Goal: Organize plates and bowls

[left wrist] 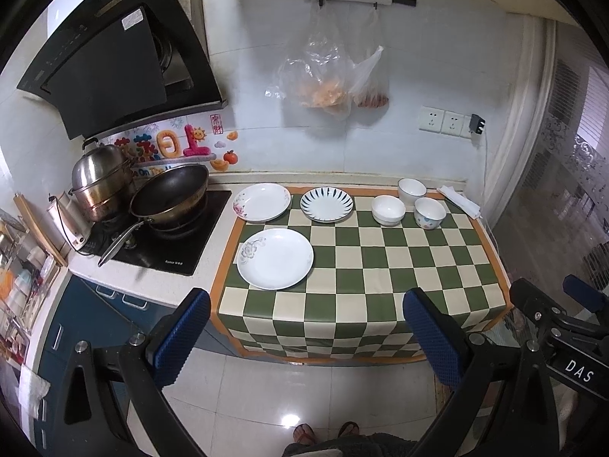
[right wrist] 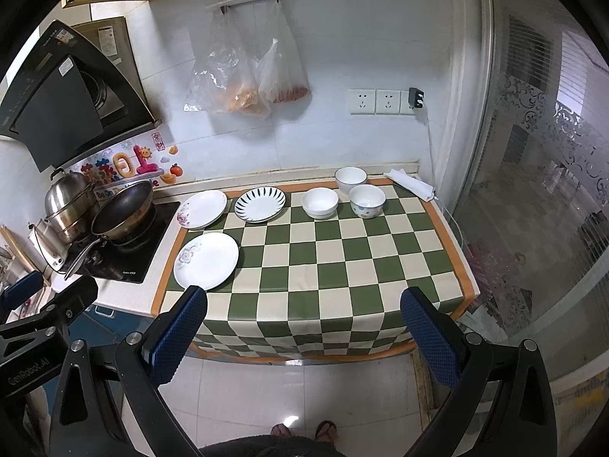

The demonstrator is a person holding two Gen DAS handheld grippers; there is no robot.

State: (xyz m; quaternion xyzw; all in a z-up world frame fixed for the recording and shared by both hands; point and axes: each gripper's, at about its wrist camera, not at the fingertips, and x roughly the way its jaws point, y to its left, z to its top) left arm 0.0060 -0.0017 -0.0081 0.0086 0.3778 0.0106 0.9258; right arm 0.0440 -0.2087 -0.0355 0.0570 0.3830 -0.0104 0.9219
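Both grippers, left (left wrist: 306,337) and right (right wrist: 304,333), hover empty, fingers spread, short of the table (left wrist: 380,266). Three plates (left wrist: 275,258) lie left, three bowls (left wrist: 388,209) back right. Best: pinch rims squarely, stack like with like.

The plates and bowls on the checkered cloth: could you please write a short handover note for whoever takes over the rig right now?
Left claw: open, empty, held back over the floor short of the counter.
Right claw: open, empty, likewise held back.
Plates: grey-flower plate at front left; pink-flower plate and blue-striped plate side by side behind it, each lying apart.
Bowls: plain white bowl, blue-rimmed bowl and dotted bowl clustered at back right, none nested.
Done: nothing stacked yet.
Left: stack the three plates, nest the three bowls.
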